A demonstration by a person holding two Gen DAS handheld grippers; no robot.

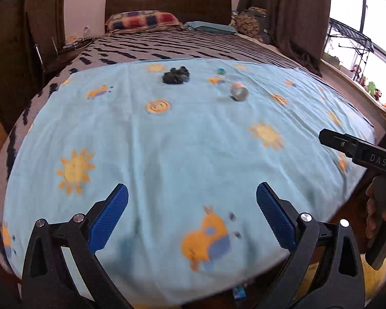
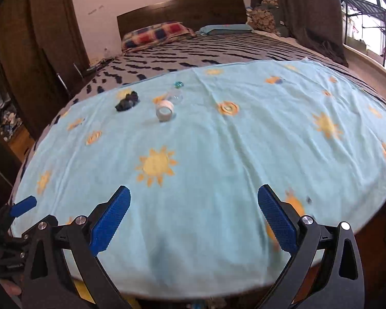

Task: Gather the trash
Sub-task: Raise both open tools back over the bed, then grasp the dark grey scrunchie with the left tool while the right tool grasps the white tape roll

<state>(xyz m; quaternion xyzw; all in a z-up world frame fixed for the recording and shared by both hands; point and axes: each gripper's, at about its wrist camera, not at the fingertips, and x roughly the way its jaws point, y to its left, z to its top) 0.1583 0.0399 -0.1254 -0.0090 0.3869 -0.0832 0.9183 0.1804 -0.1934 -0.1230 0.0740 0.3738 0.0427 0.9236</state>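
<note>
Trash lies far out on a light blue sheet (image 1: 193, 141) with sun prints, spread over the bed. A crumpled black wad (image 1: 176, 75), a tape roll (image 1: 239, 91) and a clear plastic bottle with a teal cap (image 1: 221, 71) lie close together. In the right wrist view the wad (image 2: 127, 101), the tape roll (image 2: 164, 111) and the bottle (image 2: 176, 93) show at upper left. My left gripper (image 1: 192, 200) is open and empty over the sheet's near edge. My right gripper (image 2: 194, 202) is open and empty too, well short of the trash.
The bed has a grey patterned cover (image 1: 180, 43), a checked pillow (image 1: 144, 20) and a dark headboard (image 1: 167, 0). A dark wardrobe (image 2: 38, 38) stands at left. Curtains and a window (image 1: 360, 25) are at right. The right tool's body (image 1: 368, 154) shows at the right edge.
</note>
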